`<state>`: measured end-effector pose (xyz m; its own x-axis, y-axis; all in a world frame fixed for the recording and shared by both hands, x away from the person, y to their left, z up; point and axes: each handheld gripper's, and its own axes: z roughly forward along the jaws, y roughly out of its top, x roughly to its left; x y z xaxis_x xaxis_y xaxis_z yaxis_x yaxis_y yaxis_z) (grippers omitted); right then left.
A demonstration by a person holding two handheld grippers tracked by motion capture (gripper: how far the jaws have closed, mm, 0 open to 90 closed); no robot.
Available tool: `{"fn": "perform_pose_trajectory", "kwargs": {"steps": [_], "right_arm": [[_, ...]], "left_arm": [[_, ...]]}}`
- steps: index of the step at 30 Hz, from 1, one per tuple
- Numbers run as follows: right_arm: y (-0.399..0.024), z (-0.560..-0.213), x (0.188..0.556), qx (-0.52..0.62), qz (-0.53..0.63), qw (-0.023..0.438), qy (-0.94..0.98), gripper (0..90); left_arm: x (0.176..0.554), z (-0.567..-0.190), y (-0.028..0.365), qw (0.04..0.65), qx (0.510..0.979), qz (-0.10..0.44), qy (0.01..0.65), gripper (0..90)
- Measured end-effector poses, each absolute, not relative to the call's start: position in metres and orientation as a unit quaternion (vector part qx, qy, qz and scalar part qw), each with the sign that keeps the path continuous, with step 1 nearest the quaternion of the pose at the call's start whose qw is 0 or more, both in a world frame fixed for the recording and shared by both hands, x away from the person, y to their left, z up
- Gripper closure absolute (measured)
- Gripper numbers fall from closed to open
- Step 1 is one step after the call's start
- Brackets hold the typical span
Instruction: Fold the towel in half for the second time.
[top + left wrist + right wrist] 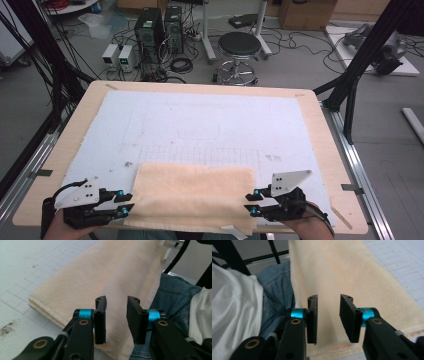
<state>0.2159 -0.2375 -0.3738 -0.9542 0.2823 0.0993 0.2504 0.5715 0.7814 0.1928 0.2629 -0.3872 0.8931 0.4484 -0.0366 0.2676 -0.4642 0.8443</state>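
A cream towel (pixel 195 192), folded, lies across the near edge of the white gridded mat (pixel 200 125), its front part hanging over the table edge. My left gripper (pixel 125 204) sits at the towel's left end, jaws apart, with nothing pinched between them. In the left gripper view the towel (pixel 100 277) lies beyond and under the open gripper (pixel 116 318). My right gripper (pixel 251 202) is at the towel's right end, also open. In the right gripper view the towel (pixel 342 277) stretches away past the parted gripper (pixel 328 318).
The wooden table (pixel 320 125) carries the mat. Past its far edge stand a black stool (pixel 239 50) and computer towers (pixel 150 30) among cables. Black frame posts (pixel 360 60) flank the table. The person's jeans (pixel 172 297) and white shirt (pixel 234 305) are close behind the grippers.
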Motion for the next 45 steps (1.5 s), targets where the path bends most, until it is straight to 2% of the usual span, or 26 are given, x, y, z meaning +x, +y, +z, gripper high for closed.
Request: {"fn": "perform_pose_trajectory", "kwargs": {"steps": [6, 11, 14, 19, 28, 33, 36, 45], "right_arm": [[-0.229, -0.378, 0.238, 0.175, 0.427, 0.047, 0.886, 59.3], [-0.227, -0.384, 0.268, 0.207, 0.416, 0.078, 0.882, 49.5], [-0.226, -0.388, 0.284, 0.228, 0.409, 0.086, 0.880, 48.6], [-0.224, -0.396, 0.305, 0.243, 0.397, 0.086, 0.881, 45.3], [-0.224, -0.416, 0.319, 0.262, 0.378, 0.075, 0.885, 39.3], [-0.224, -0.425, 0.319, 0.268, 0.376, 0.056, 0.886, 39.1], [-0.223, -0.430, 0.320, 0.261, 0.375, 0.043, 0.888, 42.0], [-0.227, -0.438, 0.318, 0.272, 0.392, -0.013, 0.879, 55.9]], "left_arm": [[0.217, -0.389, 0.257, 0.469, 0.845, 0.115, 0.229, 60.7], [0.248, -0.395, 0.251, 0.466, 0.839, 0.125, 0.251, 56.2], [0.266, -0.399, 0.245, 0.459, 0.838, 0.133, 0.263, 51.8], [0.290, -0.403, 0.238, 0.454, 0.836, 0.140, 0.275, 43.8], [0.310, -0.420, 0.236, 0.427, 0.846, 0.123, 0.295, 39.6], [0.313, -0.429, 0.236, 0.406, 0.860, 0.096, 0.295, 39.7], [0.314, -0.430, 0.235, 0.402, 0.862, 0.087, 0.295, 42.4], [0.312, -0.431, 0.236, 0.397, 0.868, 0.064, 0.290, 59.6]]}}
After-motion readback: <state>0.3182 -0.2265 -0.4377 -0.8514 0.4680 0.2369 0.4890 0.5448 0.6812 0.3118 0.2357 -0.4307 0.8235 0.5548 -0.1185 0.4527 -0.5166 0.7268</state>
